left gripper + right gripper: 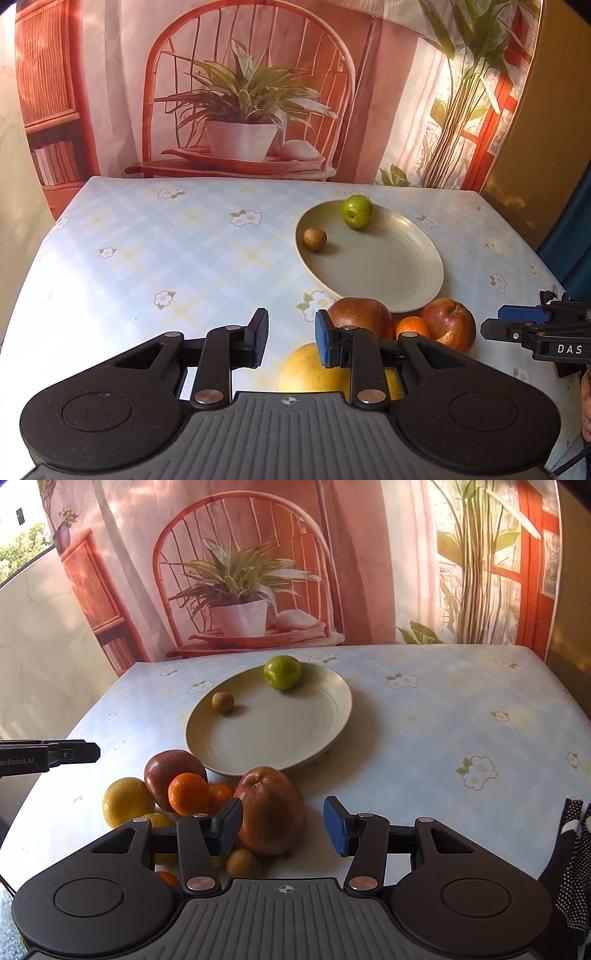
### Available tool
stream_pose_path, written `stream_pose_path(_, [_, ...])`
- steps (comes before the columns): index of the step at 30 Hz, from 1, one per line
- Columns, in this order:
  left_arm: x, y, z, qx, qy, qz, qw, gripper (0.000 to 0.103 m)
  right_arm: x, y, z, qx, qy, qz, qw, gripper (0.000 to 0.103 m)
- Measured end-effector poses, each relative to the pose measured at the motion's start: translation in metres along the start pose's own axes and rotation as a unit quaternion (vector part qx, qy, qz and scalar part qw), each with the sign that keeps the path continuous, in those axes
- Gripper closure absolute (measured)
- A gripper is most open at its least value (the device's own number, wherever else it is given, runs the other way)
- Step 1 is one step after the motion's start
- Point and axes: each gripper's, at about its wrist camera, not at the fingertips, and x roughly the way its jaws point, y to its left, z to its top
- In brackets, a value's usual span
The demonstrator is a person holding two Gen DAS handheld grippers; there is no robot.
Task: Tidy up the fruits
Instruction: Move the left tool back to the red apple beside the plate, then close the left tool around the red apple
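Observation:
A cream plate holds a green fruit and a small brown fruit. In front of it lies a pile: two red apples, tangerines, a yellow citrus and a small brown fruit. My left gripper hovers left of the pile, jaws a narrow gap apart with nothing between them. My right gripper is open above the nearer red apple and not touching it.
The table has a pale blue checked cloth with flowers and ends at a printed backdrop of a chair and plants. A dotted dark cloth hangs at the right edge of the right wrist view.

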Motion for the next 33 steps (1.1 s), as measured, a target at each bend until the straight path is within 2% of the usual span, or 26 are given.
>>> stream_pose_path(18, [0.022, -0.036, 0.014, 0.021, 0.006, -0.03, 0.9993, 0.074, 0.029, 0.0, 0.003, -0.013, 0.031, 0.034, 0.999, 0.057])
stream_pose_path(19, [0.024, -0.038, 0.016, 0.02, 0.007, -0.032, 0.9993, 0.074, 0.033, 0.002, 0.003, -0.016, 0.034, 0.036, 0.999, 0.053])
stream_pose_path(22, [0.03, -0.041, 0.02, 0.014, 0.013, -0.042, 0.9989, 0.074, 0.043, 0.006, 0.002, -0.027, 0.042, 0.03, 0.998, 0.049])
stream_pose_path(31, [0.051, -0.061, 0.027, 0.025, 0.034, -0.072, 0.9965, 0.074, 0.046, -0.003, -0.004, -0.036, 0.037, 0.047, 0.998, 0.049])
stream_pose_path(33, [0.055, -0.066, 0.029, 0.024, 0.033, -0.097, 0.9945, 0.074, 0.045, -0.007, -0.006, -0.031, 0.031, 0.047, 0.998, 0.049])
